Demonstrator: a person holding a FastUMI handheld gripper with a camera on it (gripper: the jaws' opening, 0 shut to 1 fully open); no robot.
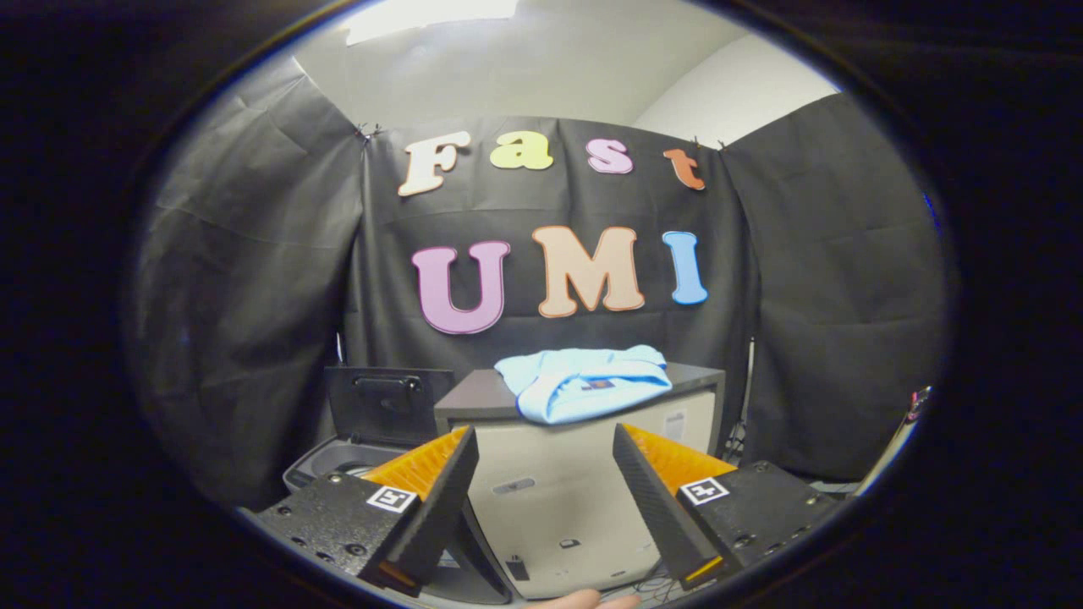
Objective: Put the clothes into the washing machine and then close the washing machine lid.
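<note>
The gripper (543, 440) is hovering with its fingers spread wide, holding nothing. Beyond them, a light blue garment (584, 382) is lying crumpled on top of a beige cabinet (550, 499). Just beside it, the washing machine (338, 461) is sitting with its lid (387, 404) standing open.

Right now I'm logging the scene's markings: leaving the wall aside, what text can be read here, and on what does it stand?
No text can be read.
Patch on the garment: too small to read.
Sticker on the cabinet front: blurred.
Markers on the gripper, whose fingers are open and empty ahead of the cabinet: square patterns, no words.
</note>
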